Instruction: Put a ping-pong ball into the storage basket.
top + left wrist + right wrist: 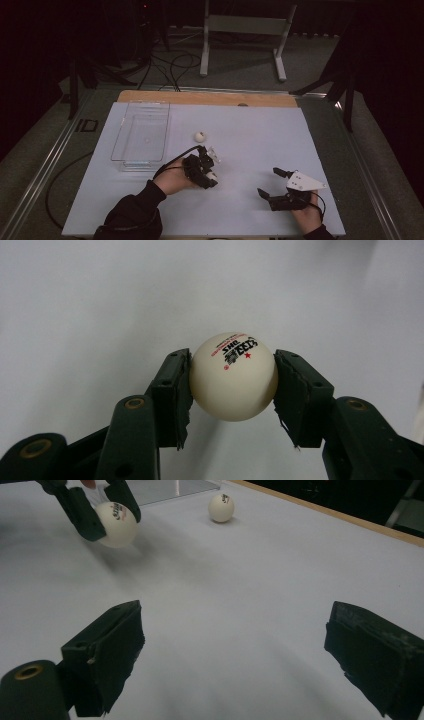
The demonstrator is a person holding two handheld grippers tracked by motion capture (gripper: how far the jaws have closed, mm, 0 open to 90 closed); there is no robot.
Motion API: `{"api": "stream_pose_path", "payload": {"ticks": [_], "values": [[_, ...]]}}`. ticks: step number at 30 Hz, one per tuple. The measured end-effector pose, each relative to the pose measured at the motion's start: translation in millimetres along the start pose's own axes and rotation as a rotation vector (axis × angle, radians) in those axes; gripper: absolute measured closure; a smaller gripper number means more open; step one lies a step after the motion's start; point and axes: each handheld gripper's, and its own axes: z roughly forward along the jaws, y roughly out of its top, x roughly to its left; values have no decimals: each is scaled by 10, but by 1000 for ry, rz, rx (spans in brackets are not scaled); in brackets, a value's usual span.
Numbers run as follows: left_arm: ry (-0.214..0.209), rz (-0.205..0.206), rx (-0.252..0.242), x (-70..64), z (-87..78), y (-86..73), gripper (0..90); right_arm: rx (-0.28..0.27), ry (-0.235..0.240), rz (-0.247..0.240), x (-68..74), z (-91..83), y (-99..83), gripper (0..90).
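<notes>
My left gripper [212,177] is shut on a white ping-pong ball [233,376] with red and black print, just above the white table mat; the same held ball [116,524] appears at the upper left of the right gripper view. A second white ball [199,136] lies loose on the mat a little beyond the left gripper, also seen as the far ball [221,507]. My right gripper [270,181] hovers near the front right of the mat, open, nothing between its pads [107,650].
A clear plastic tray [142,134] stands on the left part of the mat, with nothing inside. The table's wooden far edge [210,98] runs behind it. Cables and a grey stand [245,30] are on the floor beyond.
</notes>
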Motion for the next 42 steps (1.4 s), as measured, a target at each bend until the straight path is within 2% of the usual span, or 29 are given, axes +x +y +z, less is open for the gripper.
{"api": "stream_pose_path", "payload": {"ticks": [8, 13, 16, 21, 29, 42], "values": [[-15, 25, 8, -43, -127, -4, 522, -3, -6, -7, 0, -5, 5, 86], [-14, 32, 14, -44, -173, -14, 523, -7, -3, -7, 0, -6, 6, 87], [1, 35, 28, -39, -243, -35, 523, -7, -5, -8, 5, -7, 8, 87], [11, 19, 27, -12, -322, -64, 523, -7, -6, -10, 3, -7, 8, 87], [34, 23, 12, 24, -515, -91, 523, -4, -8, -7, 6, -6, 11, 87], [57, -2, -1, 102, -780, -108, 523, -5, -8, -7, 5, -10, 15, 87]]}}
